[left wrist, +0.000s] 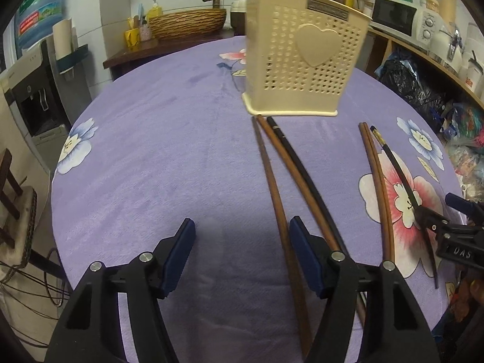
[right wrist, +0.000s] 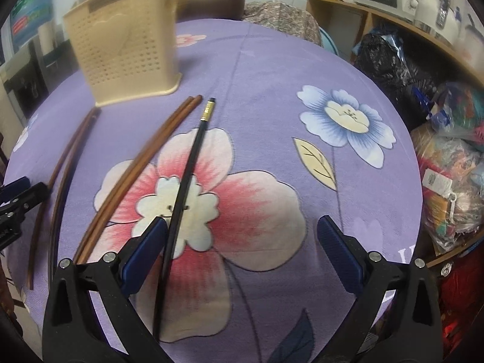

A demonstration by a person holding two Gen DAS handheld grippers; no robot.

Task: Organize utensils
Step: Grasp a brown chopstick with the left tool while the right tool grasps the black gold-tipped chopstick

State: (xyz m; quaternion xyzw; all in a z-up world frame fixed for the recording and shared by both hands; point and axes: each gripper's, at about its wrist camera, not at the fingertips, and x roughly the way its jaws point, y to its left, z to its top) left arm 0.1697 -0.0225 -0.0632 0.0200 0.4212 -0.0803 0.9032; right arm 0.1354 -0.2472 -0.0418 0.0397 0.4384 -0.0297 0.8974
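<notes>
A cream perforated utensil holder (left wrist: pixel 302 57) with a heart stands on the purple flowered tablecloth (left wrist: pixel 166 166); it also shows in the right wrist view (right wrist: pixel 127 45). Several chopsticks lie in front of it: two brown ones and a black one (left wrist: pixel 299 175), then a brown pair (left wrist: pixel 378 181) and a black one with a gold band (right wrist: pixel 187 175). My left gripper (left wrist: pixel 240 257) is open and empty, left of the first group. My right gripper (right wrist: pixel 242 251) is open over the black gold-banded chopstick, which lies by its left finger (right wrist: pixel 145 248). The right gripper shows at the left view's edge (left wrist: pixel 447 230).
A counter with a woven basket (left wrist: pixel 187 24) stands behind the table. A water dispenser (left wrist: pixel 33 90) is at the left. Shelves with a microwave (left wrist: pixel 399 18) and stuffed bags (right wrist: pixel 447 181) line the right side.
</notes>
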